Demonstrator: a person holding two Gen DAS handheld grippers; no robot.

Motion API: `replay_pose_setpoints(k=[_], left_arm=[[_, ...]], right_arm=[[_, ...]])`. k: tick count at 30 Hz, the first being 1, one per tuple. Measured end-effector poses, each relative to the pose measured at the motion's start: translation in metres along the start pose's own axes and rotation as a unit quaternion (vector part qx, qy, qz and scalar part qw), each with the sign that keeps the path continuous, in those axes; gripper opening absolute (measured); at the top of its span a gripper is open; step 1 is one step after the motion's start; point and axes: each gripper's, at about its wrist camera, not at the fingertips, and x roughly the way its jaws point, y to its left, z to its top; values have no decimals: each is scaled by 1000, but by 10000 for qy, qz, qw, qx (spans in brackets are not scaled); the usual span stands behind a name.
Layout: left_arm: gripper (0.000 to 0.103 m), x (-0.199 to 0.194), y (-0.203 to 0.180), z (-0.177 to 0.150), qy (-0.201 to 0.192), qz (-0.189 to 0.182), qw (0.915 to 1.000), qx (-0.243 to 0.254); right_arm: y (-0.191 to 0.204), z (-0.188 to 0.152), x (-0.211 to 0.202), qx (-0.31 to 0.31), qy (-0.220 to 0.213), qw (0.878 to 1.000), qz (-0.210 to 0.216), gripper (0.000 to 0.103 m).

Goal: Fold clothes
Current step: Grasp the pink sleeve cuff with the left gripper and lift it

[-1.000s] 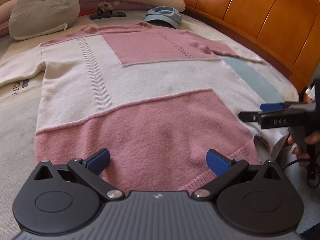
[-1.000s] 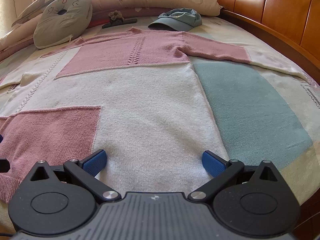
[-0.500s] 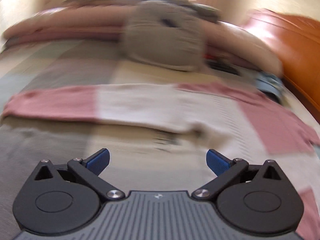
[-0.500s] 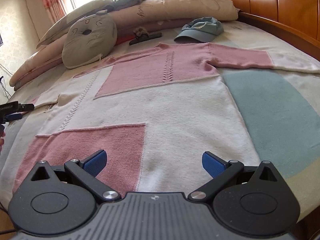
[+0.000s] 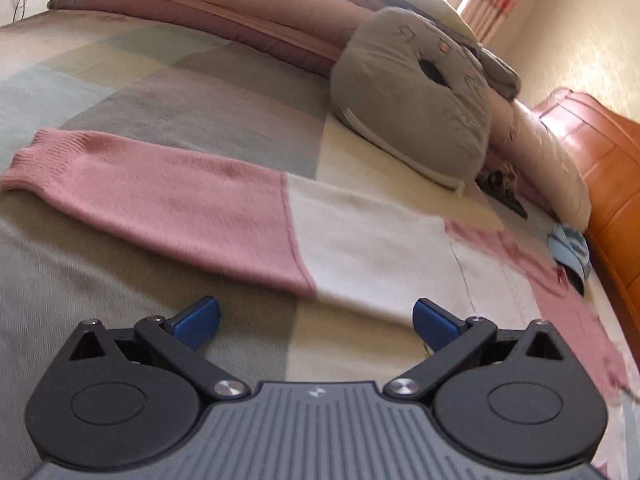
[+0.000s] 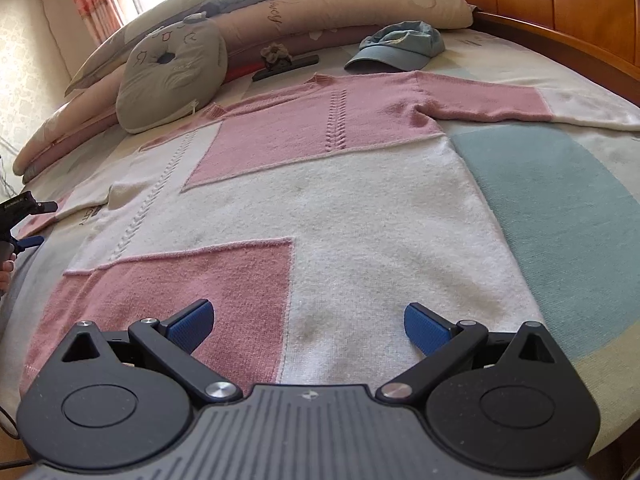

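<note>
A pink and cream knitted sweater (image 6: 340, 208) lies spread flat on the bed, front up, sleeves stretched out to both sides. In the left wrist view its left sleeve (image 5: 192, 204) runs across the frame, pink cuff at the far left. My left gripper (image 5: 316, 322) is open just short of that sleeve, nothing between its blue pads. My right gripper (image 6: 306, 326) is open low over the sweater's hem, empty too. The left gripper (image 6: 24, 216) also shows at the left edge of the right wrist view, beside the left sleeve.
A grey round cushion (image 6: 172, 76) and a roll of bedding (image 6: 320, 4) lie at the far side of the bed. A blue cap (image 6: 396, 46) and a dark clip (image 6: 284, 68) rest beyond the sweater's collar. The wooden headboard (image 6: 560, 8) borders the right side.
My left gripper swung away from the sweater's hem to the left sleeve. My right gripper drew back and shifted left along the hem. Both stayed open.
</note>
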Motion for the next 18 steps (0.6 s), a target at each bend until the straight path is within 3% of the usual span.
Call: replay_pose_setpoints(k=[5,13,18], left_arm=[[102,10,12,15,-51,-47,9998,-180],[102,20,42,31,-332,-445,9936,-982],[102,30,48,37,-509,-472,9917,-1080]], right_arm=[[-1,0,3,32,-9,9998,-172,103],[7,1,2,-248,22,9992,-305,103],[5,0,2,-144,56,9994,-314,103]])
